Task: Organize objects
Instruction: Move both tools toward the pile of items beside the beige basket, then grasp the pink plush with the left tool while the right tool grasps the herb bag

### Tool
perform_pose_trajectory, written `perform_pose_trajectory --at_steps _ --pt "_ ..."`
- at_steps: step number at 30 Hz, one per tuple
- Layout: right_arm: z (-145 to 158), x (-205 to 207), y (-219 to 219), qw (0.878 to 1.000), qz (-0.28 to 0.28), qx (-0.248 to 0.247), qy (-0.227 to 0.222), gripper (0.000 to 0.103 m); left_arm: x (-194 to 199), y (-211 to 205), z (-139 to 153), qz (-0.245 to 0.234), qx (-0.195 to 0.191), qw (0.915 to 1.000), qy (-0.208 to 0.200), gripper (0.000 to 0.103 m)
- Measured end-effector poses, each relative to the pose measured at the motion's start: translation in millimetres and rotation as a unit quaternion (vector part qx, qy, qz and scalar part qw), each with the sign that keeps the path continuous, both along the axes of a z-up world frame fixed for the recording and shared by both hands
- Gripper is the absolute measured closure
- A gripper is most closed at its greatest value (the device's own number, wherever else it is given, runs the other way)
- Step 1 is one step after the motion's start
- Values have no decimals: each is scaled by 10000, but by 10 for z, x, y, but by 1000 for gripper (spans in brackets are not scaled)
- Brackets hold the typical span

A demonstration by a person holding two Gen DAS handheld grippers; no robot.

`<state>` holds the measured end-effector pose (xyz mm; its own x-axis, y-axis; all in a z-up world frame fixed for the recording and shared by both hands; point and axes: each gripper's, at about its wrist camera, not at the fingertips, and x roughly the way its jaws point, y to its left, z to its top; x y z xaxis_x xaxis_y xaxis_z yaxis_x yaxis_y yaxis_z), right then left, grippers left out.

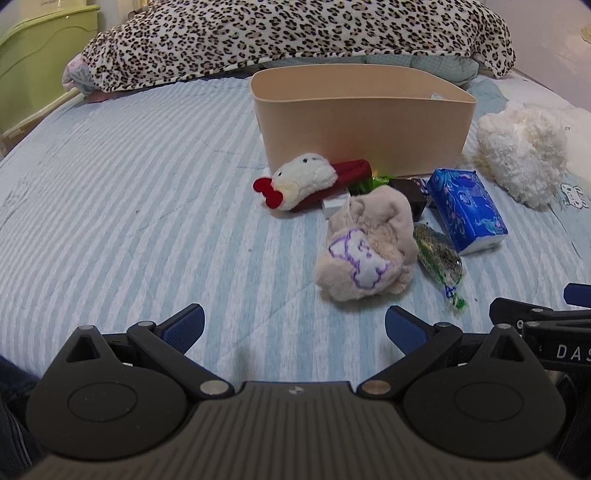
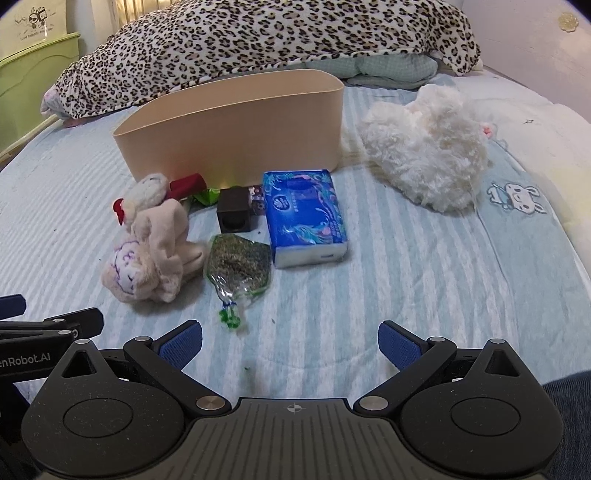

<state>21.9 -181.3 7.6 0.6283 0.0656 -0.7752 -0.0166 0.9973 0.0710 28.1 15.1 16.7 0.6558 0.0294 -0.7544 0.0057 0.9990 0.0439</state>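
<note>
1. The left tool (image 1: 294,328) and the right tool (image 2: 290,345) hover low over the bed, each with its ribbed blue pads spread wide, gripping nothing.
2. The quilted bedspread with pale blue and white stripes (image 1: 129,206) lies under everything.
3. Nearest is a crumpled beige plush toy with a purple-outlined patch (image 1: 364,245), just beside a crinkly clear packet of dark speckled contents (image 2: 238,260).
4. Behind them lie a glossy blue soft tissue pack (image 2: 304,216), a small dark cube-shaped box (image 2: 233,214) and a white fleecy plush with a red bow (image 1: 299,181).
5. A smooth beige oval plastic bin (image 1: 364,125) stands upright behind these; a shaggy white plush (image 2: 424,151) lies at its right.
6. Farthest is a leopard-print fleece blanket (image 1: 288,33).
</note>
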Motion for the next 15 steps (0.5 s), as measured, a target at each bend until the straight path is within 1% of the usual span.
perform_pose_trajectory --at_steps 5,9,15 --pt "5 177 58 9998 129 -69 106 0 213 17 37 -176 -55 9998 72 0" --pt "-45 348 107 9993 228 -158 235 0 430 1 19 -430 164 9988 146 0" --pt "-189 556 190 9976 426 -236 492 0 746 37 -54 -705 67 9970 324 0"
